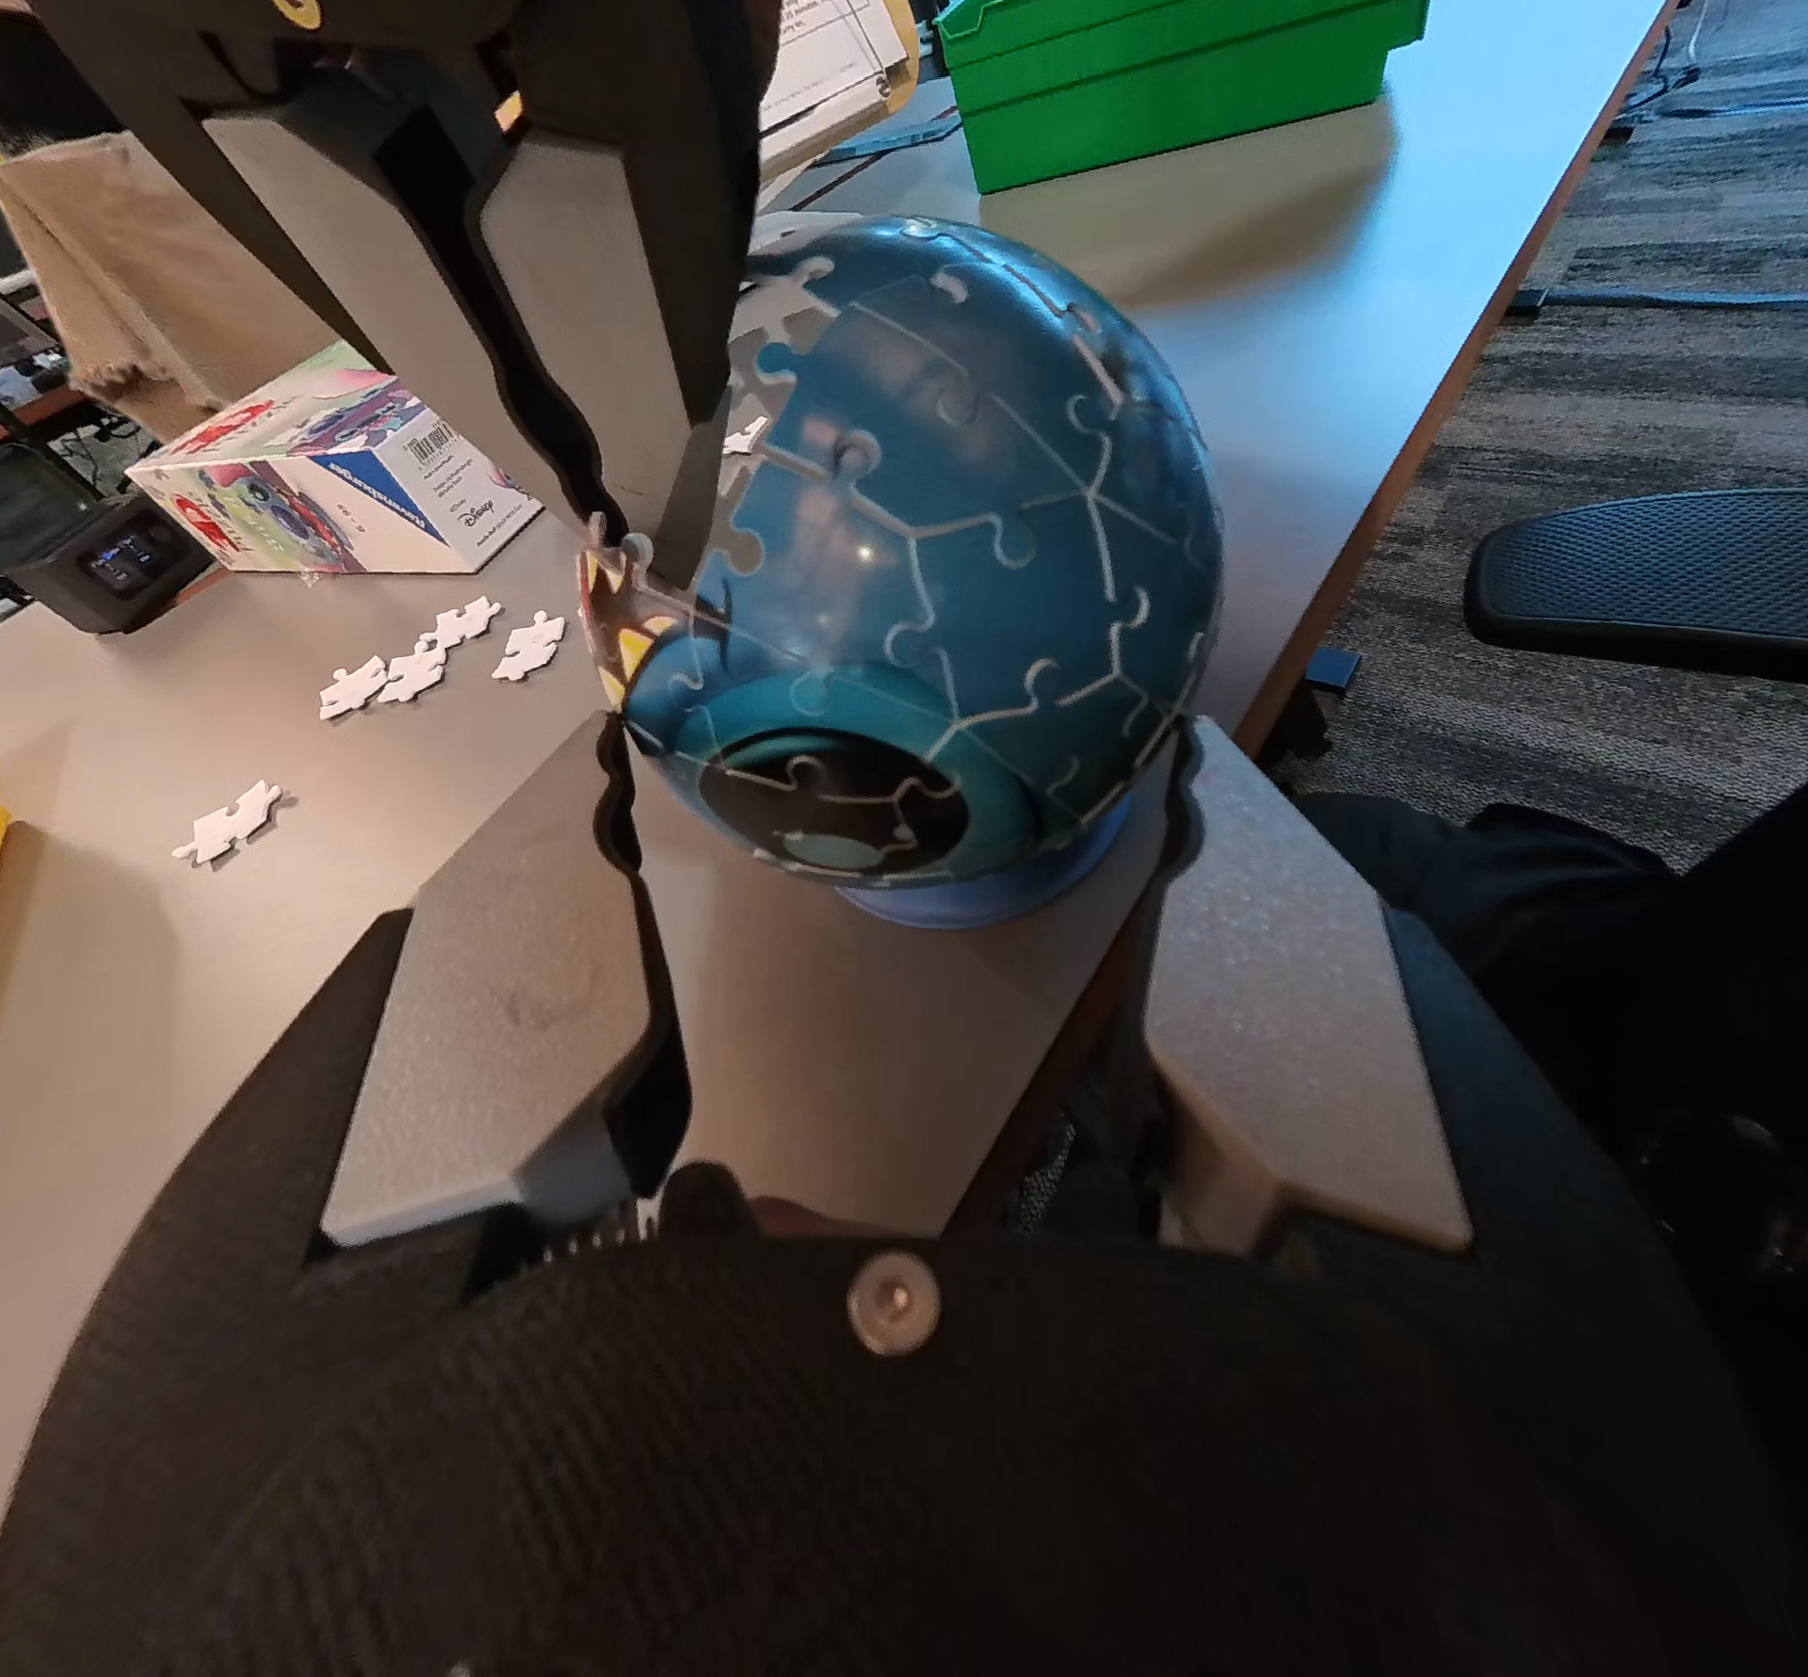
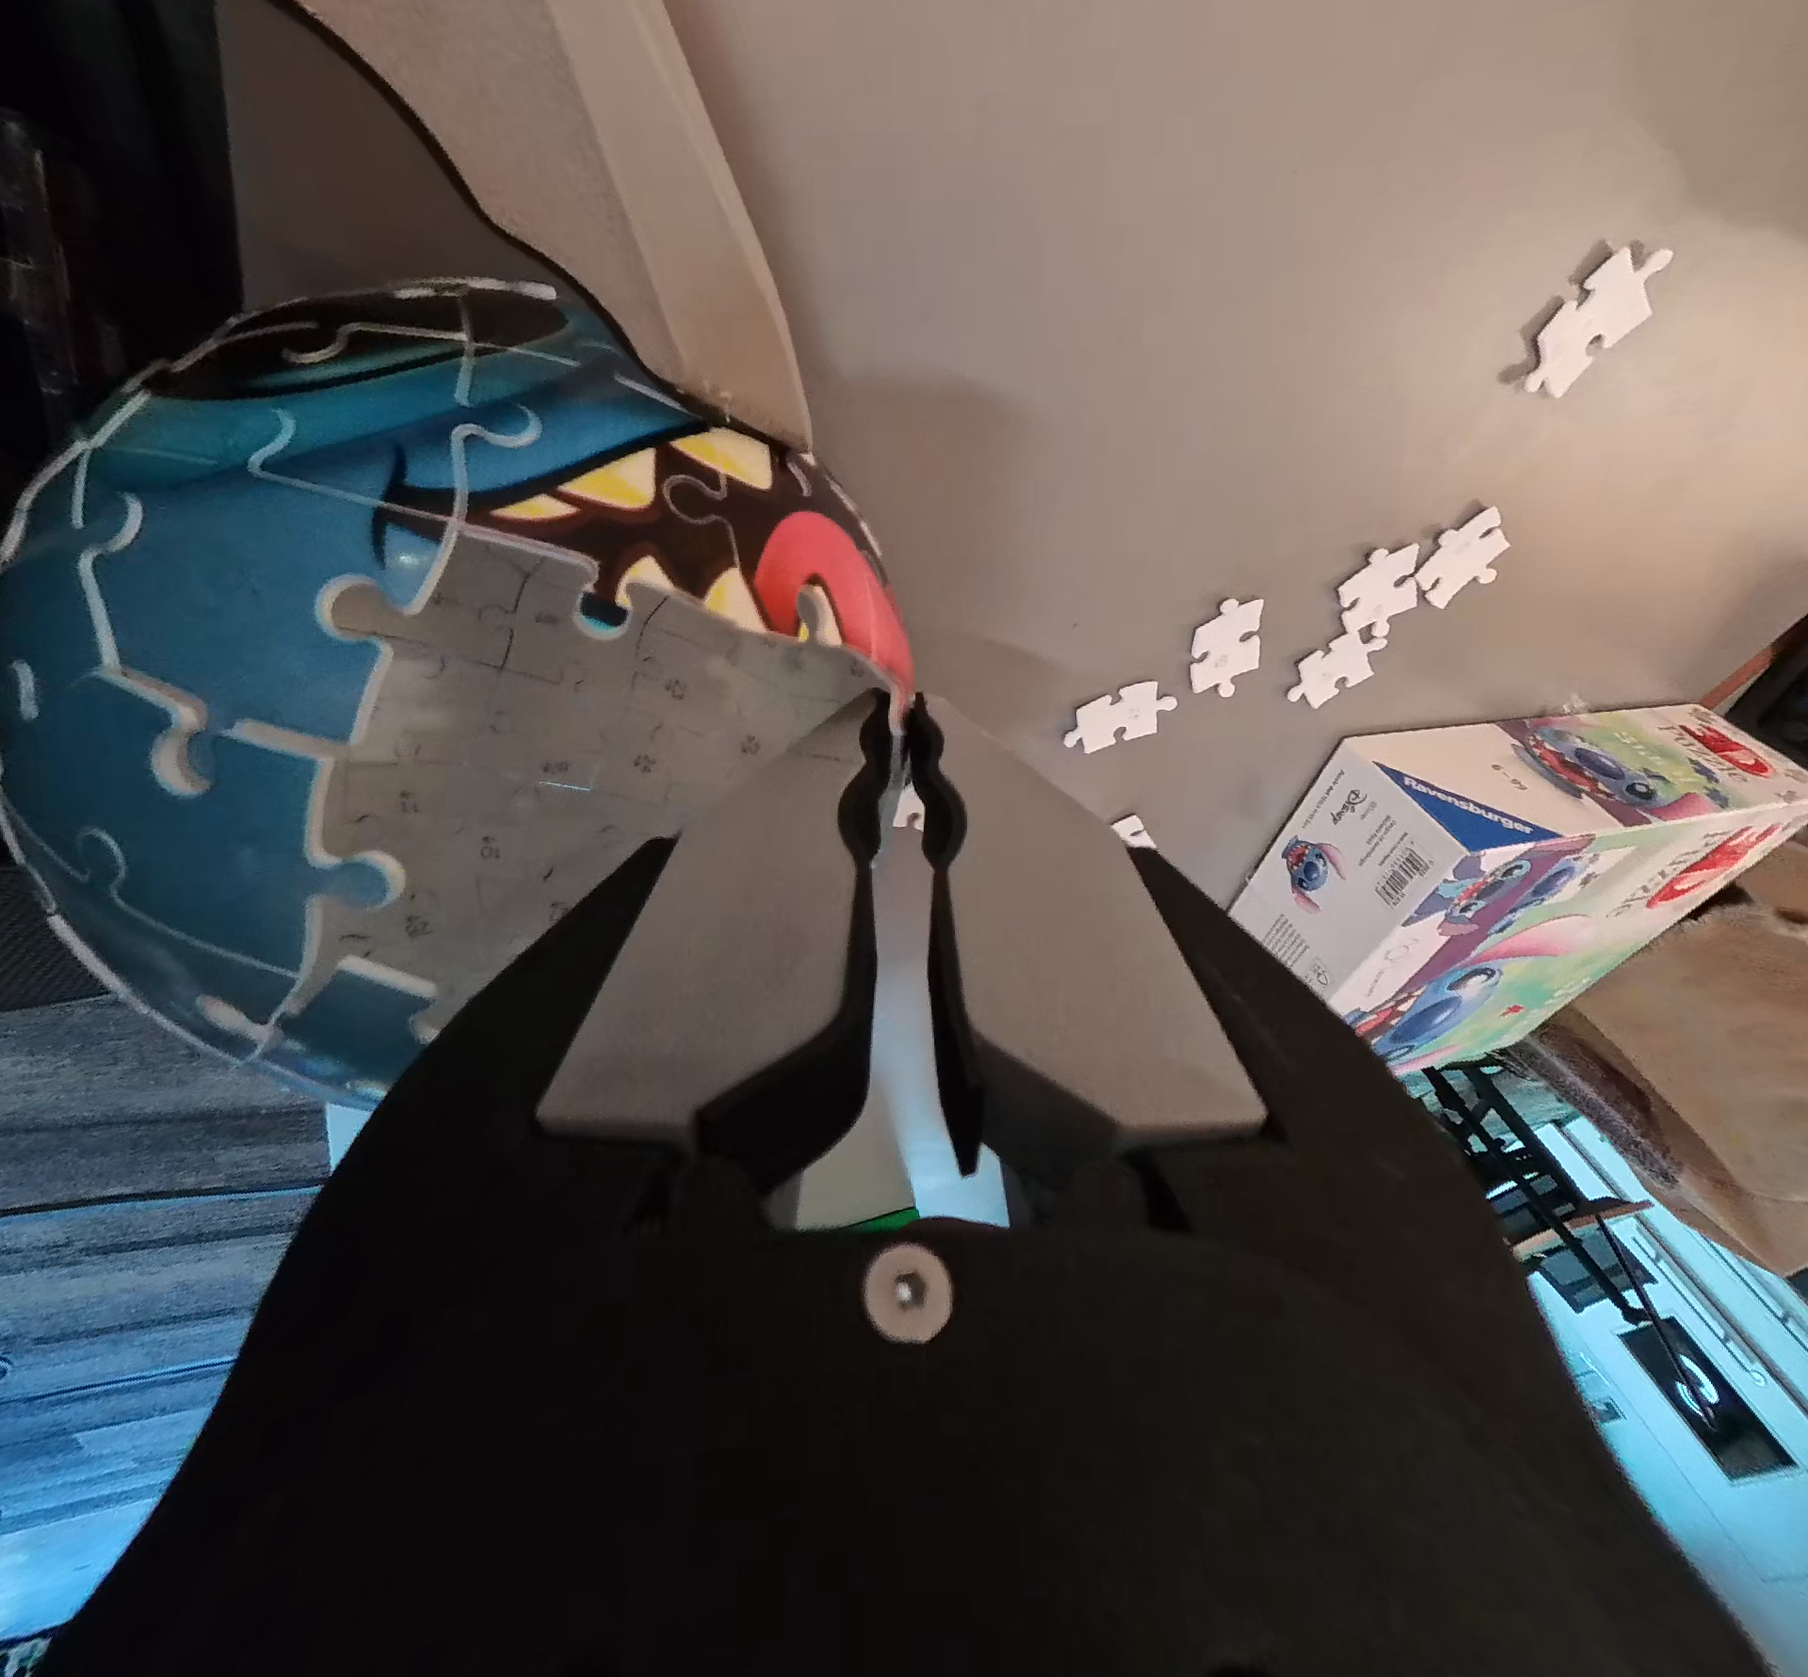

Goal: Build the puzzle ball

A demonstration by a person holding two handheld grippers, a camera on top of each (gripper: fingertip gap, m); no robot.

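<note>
Right tool [image 2: 902, 718] is pinching a puzzle piece [image 1: 626, 554] at its tips against the ball [image 1: 939, 554], while left tool [image 1: 895, 750], spread wide, is bracing it; next, press it in.

Left tool [image 1: 895, 745]: black ribbed body, one silver screw [image 1: 892, 1309] set centrally, two grey-padded fingers [image 1: 509, 984] edged in wavy black. Right tool [image 2: 905, 715]: matte black body, one silver screw [image 2: 908, 1286], grey-faced fingers [image 2: 1057, 926] with scalloped black inner edges.
</note>
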